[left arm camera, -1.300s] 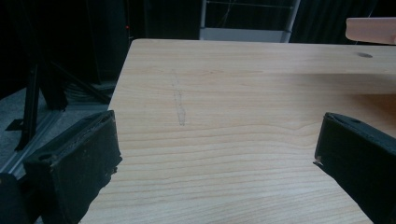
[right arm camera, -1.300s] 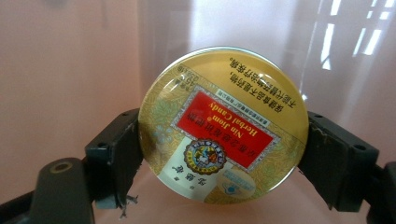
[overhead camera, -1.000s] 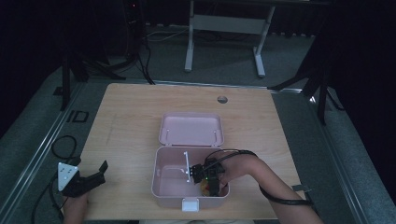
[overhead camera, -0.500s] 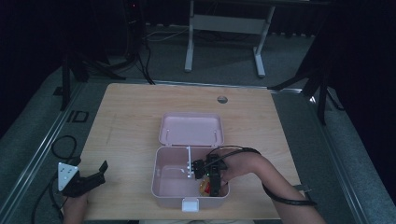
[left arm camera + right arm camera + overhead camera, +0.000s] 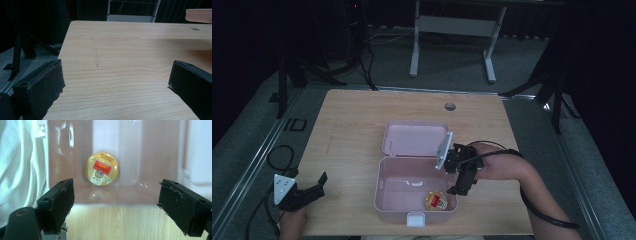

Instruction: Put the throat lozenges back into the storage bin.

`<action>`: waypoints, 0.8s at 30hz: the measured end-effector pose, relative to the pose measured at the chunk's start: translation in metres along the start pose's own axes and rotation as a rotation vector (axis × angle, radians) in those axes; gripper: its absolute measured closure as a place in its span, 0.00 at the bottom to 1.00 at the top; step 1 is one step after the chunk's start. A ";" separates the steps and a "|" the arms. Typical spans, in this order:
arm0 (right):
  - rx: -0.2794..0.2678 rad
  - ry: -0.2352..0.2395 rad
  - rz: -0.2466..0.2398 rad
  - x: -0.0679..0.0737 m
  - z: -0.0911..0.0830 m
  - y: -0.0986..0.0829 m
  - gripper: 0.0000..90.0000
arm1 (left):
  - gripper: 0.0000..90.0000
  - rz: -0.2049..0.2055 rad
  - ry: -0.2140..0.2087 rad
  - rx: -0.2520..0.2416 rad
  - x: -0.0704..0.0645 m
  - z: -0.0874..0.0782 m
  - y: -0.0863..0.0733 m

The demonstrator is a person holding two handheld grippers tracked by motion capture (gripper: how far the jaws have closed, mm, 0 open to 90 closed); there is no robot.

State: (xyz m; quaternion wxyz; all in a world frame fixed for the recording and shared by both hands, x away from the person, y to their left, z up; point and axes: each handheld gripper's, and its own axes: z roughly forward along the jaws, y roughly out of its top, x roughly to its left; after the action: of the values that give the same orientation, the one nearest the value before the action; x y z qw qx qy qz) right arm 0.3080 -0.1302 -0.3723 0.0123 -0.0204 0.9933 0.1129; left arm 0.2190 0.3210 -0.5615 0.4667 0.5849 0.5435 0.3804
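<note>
An open box (image 5: 414,192) sits on the table (image 5: 352,130) toward six o'clock of its middle, the lid (image 5: 414,140) lying back at twelve o'clock of it. A round tin (image 5: 436,201) lies inside the box, in its five o'clock corner. The right gripper (image 5: 460,189) hangs at the box's three o'clock wall, just beside the tin. The left gripper (image 5: 314,187) lies at nine o'clock, well apart from the box.

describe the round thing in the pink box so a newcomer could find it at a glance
Start at the wooden table and find the open pink box near its front edge, lid folded back. Look in the box's front right corner, just left of the right tongs. There lies a small yellow disc with a red label on its face, the one brightly coloured item in the pale interior.
</note>
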 end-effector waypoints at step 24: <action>-0.225 -0.137 0.395 -0.034 0.071 -0.138 0.14 | 0.00 0.002 0.000 0.001 0.000 0.000 0.000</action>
State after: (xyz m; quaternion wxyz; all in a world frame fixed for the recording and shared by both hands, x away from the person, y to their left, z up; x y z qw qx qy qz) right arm 0.3491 -0.2471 -0.4718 0.0548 0.1806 0.9562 0.2239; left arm 0.2191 0.3207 -0.5615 0.4660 0.5857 0.5430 0.3807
